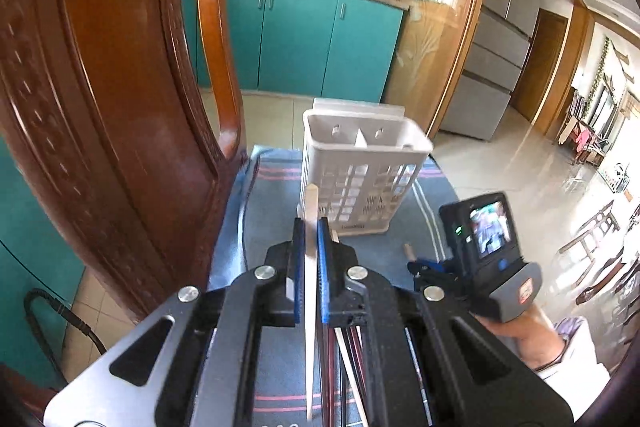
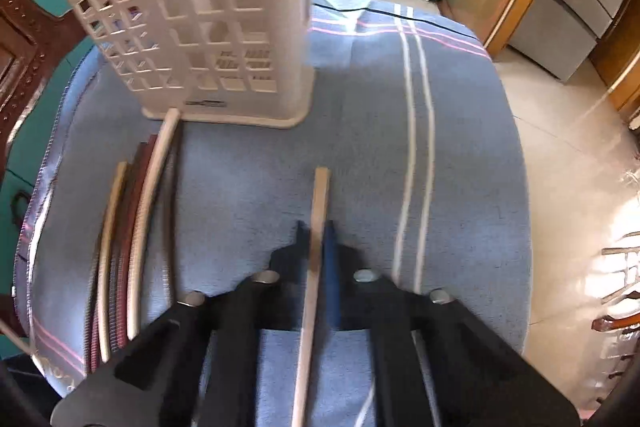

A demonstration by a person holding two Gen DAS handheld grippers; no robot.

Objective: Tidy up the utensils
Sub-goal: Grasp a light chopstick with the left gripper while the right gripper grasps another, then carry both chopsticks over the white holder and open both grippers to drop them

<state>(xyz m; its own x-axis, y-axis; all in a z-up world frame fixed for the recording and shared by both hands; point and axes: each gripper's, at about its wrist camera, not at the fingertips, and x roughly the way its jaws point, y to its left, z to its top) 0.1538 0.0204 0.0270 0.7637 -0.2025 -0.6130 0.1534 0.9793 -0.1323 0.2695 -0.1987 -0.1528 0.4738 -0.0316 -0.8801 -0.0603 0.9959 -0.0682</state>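
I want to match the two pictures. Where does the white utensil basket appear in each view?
Left wrist view: the white basket stands upright at the centre, beyond the jaws, on the blue cloth.
Right wrist view: the white basket fills the upper left, close.
Shared landmark: the cloth's two white stripes, right of the basket.

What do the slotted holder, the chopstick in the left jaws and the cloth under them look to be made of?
Utensil holder: moulded plastic by the look, off-white, matte, with a uniform grid of cut-outs.
White chopstick in the left gripper: smooth pale, ivory-like surface, probably plastic or melamine; bone or painted wood cannot be excluded.
Cloth: woven textile, blue with pink and white stripes, a fuzzy nap and a stitched hem.
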